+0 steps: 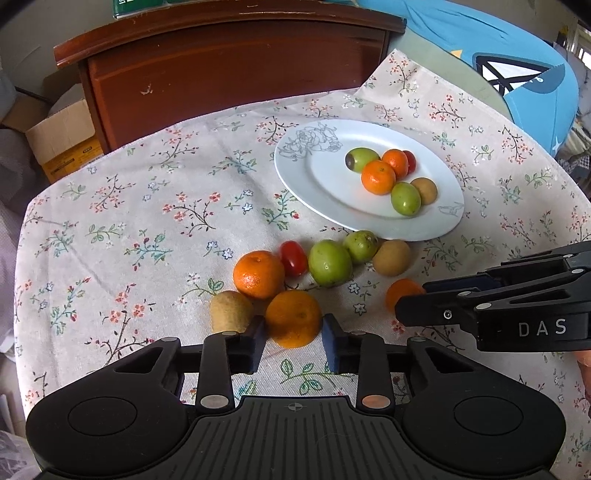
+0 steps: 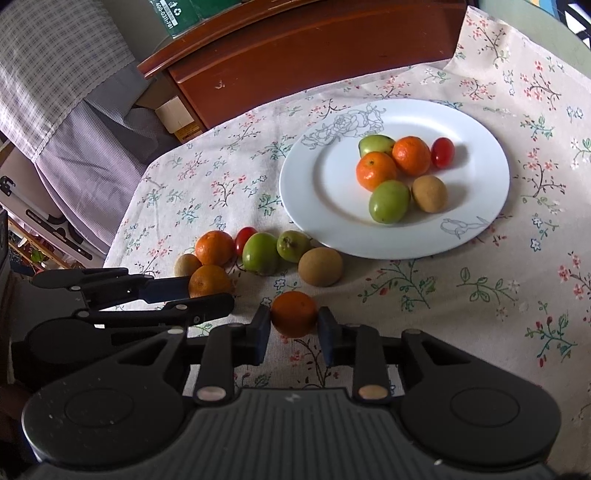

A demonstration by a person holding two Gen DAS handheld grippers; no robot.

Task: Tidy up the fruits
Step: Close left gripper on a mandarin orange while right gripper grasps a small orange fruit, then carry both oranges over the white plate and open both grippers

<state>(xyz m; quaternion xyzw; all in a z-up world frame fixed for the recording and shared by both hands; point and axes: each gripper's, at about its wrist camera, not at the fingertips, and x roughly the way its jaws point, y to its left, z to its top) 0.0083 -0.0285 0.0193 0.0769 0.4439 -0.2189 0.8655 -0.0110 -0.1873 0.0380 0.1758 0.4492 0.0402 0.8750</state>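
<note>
Both jaws clamp a mandarin each beside the plate (image 2: 480,229).

the right gripper (image 1: 400,312) carries white letters "d a s" on its black side. a green box (image 2: 177,14) on the wooden cabinet (image 2: 295,55) shows "400-0311-781" beside a recycling sign.

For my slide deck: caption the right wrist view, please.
Right hand-held gripper shut on an orange beside a plate of fruit.
</note>
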